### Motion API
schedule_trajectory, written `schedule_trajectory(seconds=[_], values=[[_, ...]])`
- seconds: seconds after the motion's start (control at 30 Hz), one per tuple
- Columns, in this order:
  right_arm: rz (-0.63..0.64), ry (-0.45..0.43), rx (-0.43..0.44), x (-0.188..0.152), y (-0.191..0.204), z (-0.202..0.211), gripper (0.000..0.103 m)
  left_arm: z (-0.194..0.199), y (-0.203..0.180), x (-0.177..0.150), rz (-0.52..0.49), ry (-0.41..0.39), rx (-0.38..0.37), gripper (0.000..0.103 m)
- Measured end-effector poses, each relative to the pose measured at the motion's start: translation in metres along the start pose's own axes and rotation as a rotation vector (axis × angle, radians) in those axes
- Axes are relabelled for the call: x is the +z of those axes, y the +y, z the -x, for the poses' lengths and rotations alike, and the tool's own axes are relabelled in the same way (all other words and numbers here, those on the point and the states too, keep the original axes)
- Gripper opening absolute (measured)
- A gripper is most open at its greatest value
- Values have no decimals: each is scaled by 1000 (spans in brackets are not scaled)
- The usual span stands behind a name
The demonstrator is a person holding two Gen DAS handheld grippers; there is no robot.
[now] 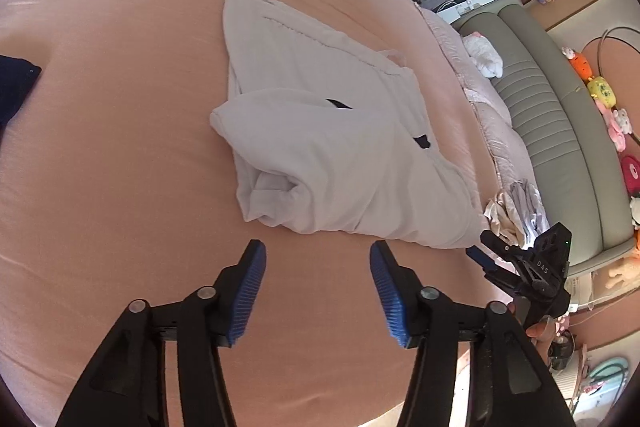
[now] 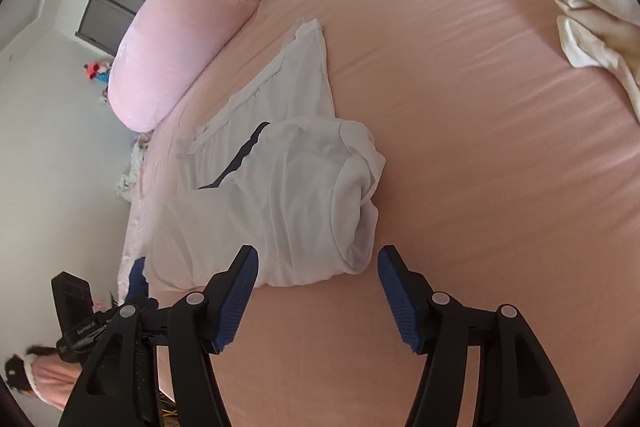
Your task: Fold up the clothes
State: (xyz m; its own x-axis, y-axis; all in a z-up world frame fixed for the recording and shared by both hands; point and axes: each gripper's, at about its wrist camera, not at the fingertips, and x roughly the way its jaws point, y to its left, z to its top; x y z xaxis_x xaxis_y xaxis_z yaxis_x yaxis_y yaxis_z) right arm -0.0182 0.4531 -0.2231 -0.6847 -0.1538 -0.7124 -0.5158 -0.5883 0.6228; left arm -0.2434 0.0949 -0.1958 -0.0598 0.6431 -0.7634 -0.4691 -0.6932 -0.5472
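A white garment [image 1: 332,131] with small dark marks lies partly folded and rumpled on the pink bed sheet [image 1: 120,147]. My left gripper [image 1: 318,267] hovers open just short of its near edge, nothing between the blue pads. In the right wrist view the same white garment [image 2: 280,195] lies ahead, its rolled end close to the fingers. My right gripper [image 2: 318,271] is open and empty, its left finger [image 2: 240,291] overlapping the cloth's near edge. The right gripper's body [image 1: 532,267] shows at the right of the left wrist view.
A pink rolled duvet [image 2: 172,39] lies along the bed's far side. A cream cloth pile [image 2: 596,15] sits at the sheet's right edge. A dark blue cloth [image 1: 16,87] lies at the left. A grey padded headboard [image 1: 552,115] with plush toys [image 1: 600,91] borders the bed.
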Motion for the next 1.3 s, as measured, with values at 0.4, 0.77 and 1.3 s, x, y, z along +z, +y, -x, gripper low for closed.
schedule_trajectory(seconds=[0.4, 0.77, 1.3], values=[[-135, 23, 44, -29, -3, -8, 81, -36, -3, -25, 198, 32, -97, 63], [-262, -38, 158, -29, -6, -22, 94, -55, 26, -33, 511, -141, -261, 79], [-295, -85, 199, -18, -2, -34, 103, -63, 39, -29, 659, -353, -400, 94]])
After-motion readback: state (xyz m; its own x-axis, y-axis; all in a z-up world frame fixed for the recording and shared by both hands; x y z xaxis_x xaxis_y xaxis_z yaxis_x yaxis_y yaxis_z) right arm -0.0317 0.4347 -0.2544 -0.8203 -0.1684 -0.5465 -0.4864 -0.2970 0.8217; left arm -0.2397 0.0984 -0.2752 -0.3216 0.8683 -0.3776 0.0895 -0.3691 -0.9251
